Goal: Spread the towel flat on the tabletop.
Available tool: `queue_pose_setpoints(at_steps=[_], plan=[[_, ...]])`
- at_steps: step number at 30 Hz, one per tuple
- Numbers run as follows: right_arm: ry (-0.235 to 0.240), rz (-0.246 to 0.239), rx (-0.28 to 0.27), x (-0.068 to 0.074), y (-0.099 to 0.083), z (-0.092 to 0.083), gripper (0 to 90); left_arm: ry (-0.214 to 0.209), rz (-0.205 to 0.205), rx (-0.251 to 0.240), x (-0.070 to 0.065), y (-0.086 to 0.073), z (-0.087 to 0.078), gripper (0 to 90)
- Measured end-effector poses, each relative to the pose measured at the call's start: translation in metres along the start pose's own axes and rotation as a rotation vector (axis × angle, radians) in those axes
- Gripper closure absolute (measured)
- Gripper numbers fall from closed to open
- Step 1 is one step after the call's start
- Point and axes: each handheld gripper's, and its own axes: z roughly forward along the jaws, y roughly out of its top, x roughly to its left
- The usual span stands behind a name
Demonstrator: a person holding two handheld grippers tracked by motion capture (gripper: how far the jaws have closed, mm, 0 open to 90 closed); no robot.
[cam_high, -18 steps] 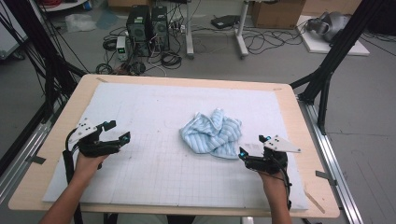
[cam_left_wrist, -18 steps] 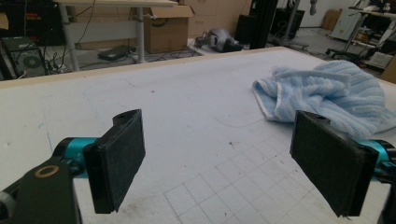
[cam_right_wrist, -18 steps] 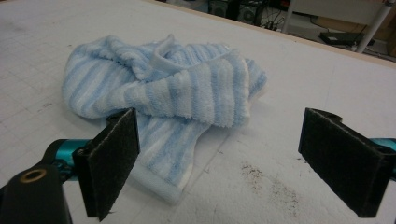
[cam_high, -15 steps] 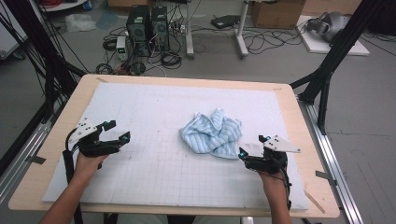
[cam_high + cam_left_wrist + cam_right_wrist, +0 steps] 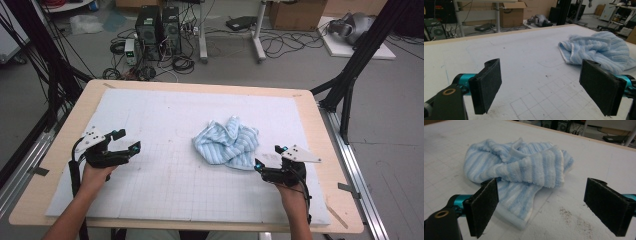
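Observation:
A crumpled light-blue and white striped towel (image 5: 227,142) lies in a heap right of the mat's middle. My left gripper (image 5: 127,140) stands open on the mat's left side, well apart from the towel, which lies far off to its right (image 5: 596,48). My right gripper (image 5: 269,156) stands open just right of the heap. Its jaws point at the towel's near hem (image 5: 524,182), which lies between and just beyond the pads (image 5: 485,203), apart from them. Nothing is gripped by either gripper.
A white gridded mat (image 5: 180,115) covers most of the wooden table (image 5: 65,130). Black frame posts (image 5: 350,75) stand at the table's sides. Computers (image 5: 157,25), cables and boxes sit on the floor beyond the far edge.

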Motion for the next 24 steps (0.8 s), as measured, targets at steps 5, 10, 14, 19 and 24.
queue_pose_setpoints(at_steps=[5, 10, 14, 19, 24], plan=[[0.022, 0.005, -0.003, 0.003, 0.002, 0.001, 11.7, -0.008, 0.010, 0.002, -0.002, 0.000, 0.000, 18.4], [0.056, -0.016, 0.013, 0.011, 0.004, 0.004, 11.7, -0.015, 0.011, 0.008, -0.004, 0.000, 0.001, 18.4], [0.083, -0.021, 0.006, 0.015, 0.009, 0.006, 11.7, -0.010, 0.013, 0.007, -0.003, 0.000, -0.001, 18.5], [0.164, -0.039, 0.007, 0.024, 0.016, 0.013, 11.9, -0.009, 0.015, 0.015, -0.003, -0.002, -0.002, 18.6], [0.221, -0.068, 0.011, 0.038, 0.027, 0.024, 11.9, -0.012, 0.018, 0.022, -0.002, -0.003, -0.002, 18.8]])
